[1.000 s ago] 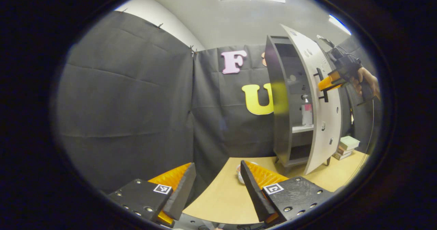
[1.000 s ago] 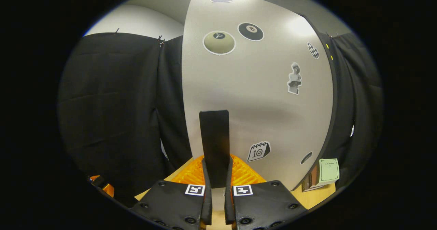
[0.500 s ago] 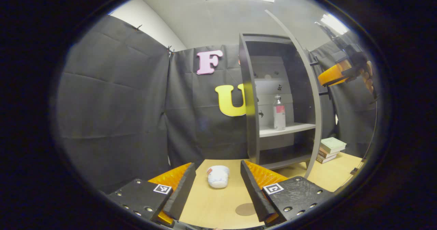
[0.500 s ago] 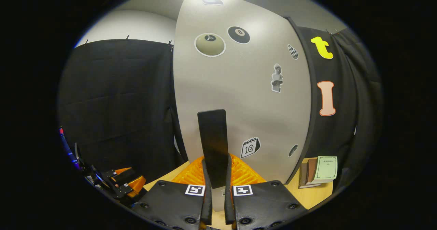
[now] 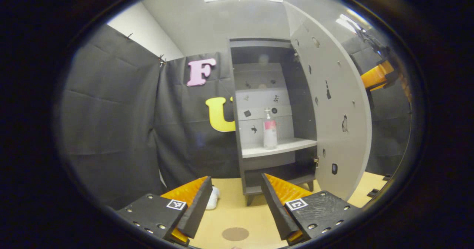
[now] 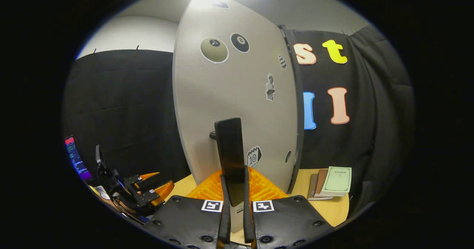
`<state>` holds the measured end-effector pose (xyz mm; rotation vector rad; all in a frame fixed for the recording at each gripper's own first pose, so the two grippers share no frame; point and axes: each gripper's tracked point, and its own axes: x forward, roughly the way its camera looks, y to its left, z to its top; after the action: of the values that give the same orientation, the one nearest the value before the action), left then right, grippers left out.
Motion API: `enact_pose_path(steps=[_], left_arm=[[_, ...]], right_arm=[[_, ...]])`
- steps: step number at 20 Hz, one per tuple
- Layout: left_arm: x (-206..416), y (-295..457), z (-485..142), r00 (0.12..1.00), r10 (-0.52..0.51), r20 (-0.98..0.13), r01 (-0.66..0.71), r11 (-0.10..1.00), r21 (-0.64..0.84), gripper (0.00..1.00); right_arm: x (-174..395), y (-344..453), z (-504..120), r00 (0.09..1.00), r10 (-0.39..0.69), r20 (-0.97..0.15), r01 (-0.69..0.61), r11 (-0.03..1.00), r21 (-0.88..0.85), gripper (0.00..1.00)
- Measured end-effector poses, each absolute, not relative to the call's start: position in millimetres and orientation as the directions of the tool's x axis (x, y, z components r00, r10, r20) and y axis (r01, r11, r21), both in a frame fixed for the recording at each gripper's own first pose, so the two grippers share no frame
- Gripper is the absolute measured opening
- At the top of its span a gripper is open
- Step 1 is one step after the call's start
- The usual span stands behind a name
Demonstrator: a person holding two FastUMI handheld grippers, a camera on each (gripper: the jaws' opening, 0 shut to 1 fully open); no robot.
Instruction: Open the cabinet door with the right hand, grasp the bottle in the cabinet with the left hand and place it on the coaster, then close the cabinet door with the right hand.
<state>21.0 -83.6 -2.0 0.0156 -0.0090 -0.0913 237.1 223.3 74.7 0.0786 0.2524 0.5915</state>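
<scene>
In the left gripper view the grey cabinet (image 5: 237, 104) stands with its door (image 5: 333, 104) swung wide to the right. A clear bottle (image 5: 270, 130) with a pink label stands upright on the middle shelf (image 5: 277, 148). A round brown coaster (image 5: 235, 234) lies on the table just ahead of my left gripper (image 5: 235, 201), which is open and holds nothing. The right gripper (image 5: 377, 77) appears beyond the door's edge. In the right gripper view my right gripper (image 6: 234, 189) is shut on the door's black handle (image 6: 231, 156), and the stickered door front (image 6: 237, 104) is close ahead.
A white object (image 5: 212, 198) lies on the wooden table (image 5: 237, 212) left of the cabinet's foot. In the right gripper view a stack of books (image 6: 331, 182) rests on the table at the right, and the left gripper (image 6: 144, 193) sits at the lower left near a lit screen (image 6: 76, 158).
The door has swung from partly open to wide open, pulled by my right gripper. The left gripper view has turned to face the cabinet's inside, and the bottle now sits nearer the middle.
</scene>
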Motion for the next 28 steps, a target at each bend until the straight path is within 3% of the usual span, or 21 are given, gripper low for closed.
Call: enact_pose_path(steps=[7,10,14,15,16,17,23,24,27,28], left_arm=[[33,-158,3,0.988,-0.155,0.010,0.155,0.988,0.015,0.82],[33,-178,6,0.988,-0.156,0.014,0.156,0.988,0.010,0.80],[30,-193,8,0.991,-0.131,0.020,0.130,0.991,0.027,0.82],[29,-195,9,0.992,-0.122,0.019,0.121,0.992,0.030,0.80],[28,-196,8,0.994,-0.111,0.018,0.110,0.993,0.033,0.82],[25,-196,9,0.995,-0.099,0.017,0.098,0.995,0.035,0.82],[22,-209,27,0.997,-0.064,0.037,0.061,0.996,0.064,0.80],[24,-213,32,0.997,-0.063,0.043,0.059,0.996,0.068,0.80],[37,-227,43,0.996,-0.075,0.045,0.073,0.996,0.055,0.83],[41,-228,49,0.996,-0.078,0.048,0.076,0.996,0.053,0.80]], right_arm=[[253,188,78,0.866,0.465,-0.182,-0.456,0.885,0.092,0.15],[259,168,66,0.890,0.397,-0.223,-0.397,0.917,0.048,0.13],[253,187,73,0.853,0.485,-0.192,-0.475,0.874,0.098,0.10],[256,184,73,0.855,0.483,-0.192,-0.479,0.875,0.069,0.13],[261,174,73,0.864,0.470,-0.180,-0.472,0.881,0.032,0.10],[263,168,77,0.868,0.469,-0.166,-0.473,0.881,0.016,0.16],[239,157,87,0.829,0.549,-0.109,-0.536,0.835,0.129,0.19],[237,145,87,0.843,0.528,-0.103,-0.515,0.848,0.126,0.27],[244,98,80,0.904,0.414,-0.107,-0.408,0.910,0.073,0.23],[243,88,75,0.916,0.386,-0.110,-0.380,0.922,0.072,0.25]])
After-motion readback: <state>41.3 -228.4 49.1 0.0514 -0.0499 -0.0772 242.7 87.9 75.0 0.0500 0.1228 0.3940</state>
